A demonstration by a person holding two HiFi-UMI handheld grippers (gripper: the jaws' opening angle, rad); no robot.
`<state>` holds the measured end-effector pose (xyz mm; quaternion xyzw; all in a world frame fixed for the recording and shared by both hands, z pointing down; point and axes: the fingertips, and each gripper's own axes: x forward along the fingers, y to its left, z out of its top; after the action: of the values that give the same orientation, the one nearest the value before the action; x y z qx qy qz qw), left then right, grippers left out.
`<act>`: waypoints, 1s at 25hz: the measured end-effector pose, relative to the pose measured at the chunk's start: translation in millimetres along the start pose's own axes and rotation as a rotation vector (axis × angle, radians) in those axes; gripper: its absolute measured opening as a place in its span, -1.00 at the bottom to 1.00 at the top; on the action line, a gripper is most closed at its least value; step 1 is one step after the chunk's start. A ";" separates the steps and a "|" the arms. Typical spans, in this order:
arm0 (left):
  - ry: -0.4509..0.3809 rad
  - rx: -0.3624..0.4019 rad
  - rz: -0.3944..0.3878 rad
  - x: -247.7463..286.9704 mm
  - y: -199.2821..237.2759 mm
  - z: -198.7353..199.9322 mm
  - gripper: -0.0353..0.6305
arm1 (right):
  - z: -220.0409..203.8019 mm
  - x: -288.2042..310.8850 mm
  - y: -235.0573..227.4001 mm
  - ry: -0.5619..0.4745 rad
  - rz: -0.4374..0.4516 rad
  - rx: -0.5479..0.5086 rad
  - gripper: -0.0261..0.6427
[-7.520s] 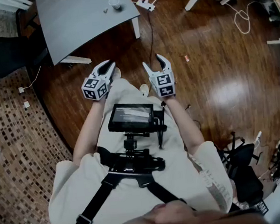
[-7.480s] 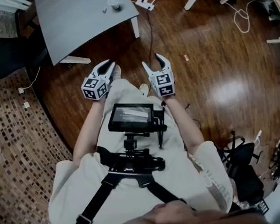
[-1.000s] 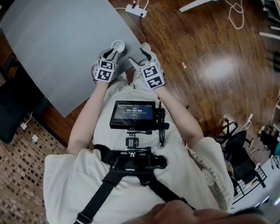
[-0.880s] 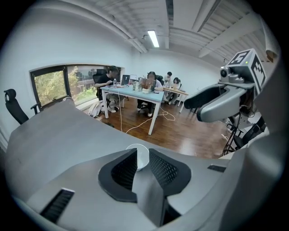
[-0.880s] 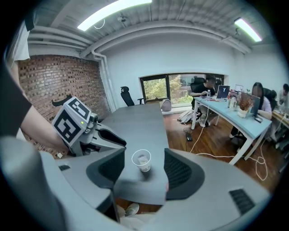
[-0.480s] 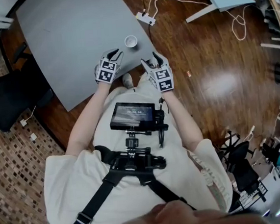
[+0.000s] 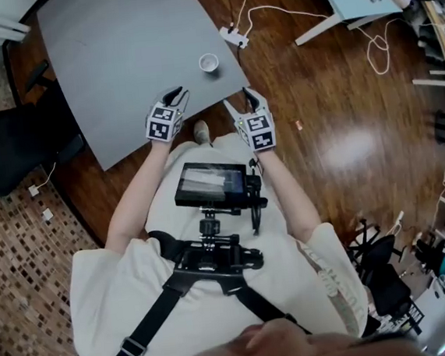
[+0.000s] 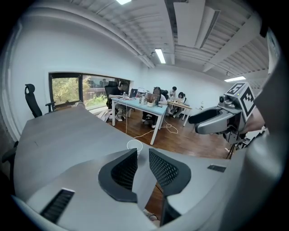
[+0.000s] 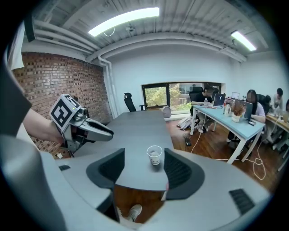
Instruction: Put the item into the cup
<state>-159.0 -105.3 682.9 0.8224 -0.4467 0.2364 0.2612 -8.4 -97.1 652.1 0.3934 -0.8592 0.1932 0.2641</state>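
Pulled back from the cup (image 7: 208, 63), the left gripper (image 7: 175, 95) and right gripper (image 7: 247, 95) now hang off the table (image 7: 117, 58) edge, jaws apart and empty. The item (image 9: 155, 153) seems to lie inside the cup, so the task looks finished.

Clearance at the table corner

Grey table (image 7: 117, 58): the cup (image 7: 209, 62) stands alone near the corner, with open top all round it and free air above. Left gripper (image 7: 176, 93) and right gripper (image 7: 241, 99) hang at the near edge, well apart from each other. A black chair (image 7: 12, 146) crowds the table's left side.
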 end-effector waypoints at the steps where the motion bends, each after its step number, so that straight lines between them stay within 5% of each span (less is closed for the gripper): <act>1: -0.006 -0.007 0.006 -5.5 -4.3 -1.3 -0.64 | -2.6 -4.7 1.8 -0.002 0.004 0.001 -0.06; 14: -0.046 -0.114 0.070 -46.0 -89.5 -36.0 -0.64 | -45.0 -87.7 18.3 -0.030 0.038 0.004 -0.06; 25: -0.095 -0.164 0.101 -108.3 -202.3 -86.3 -0.64 | -96.6 -183.7 47.3 -0.040 0.083 -0.057 -0.06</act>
<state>-51.7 110.2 636.2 0.7850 -0.5174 0.1726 0.2937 85.1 89.6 610.8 0.3535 -0.8850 0.1717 0.2496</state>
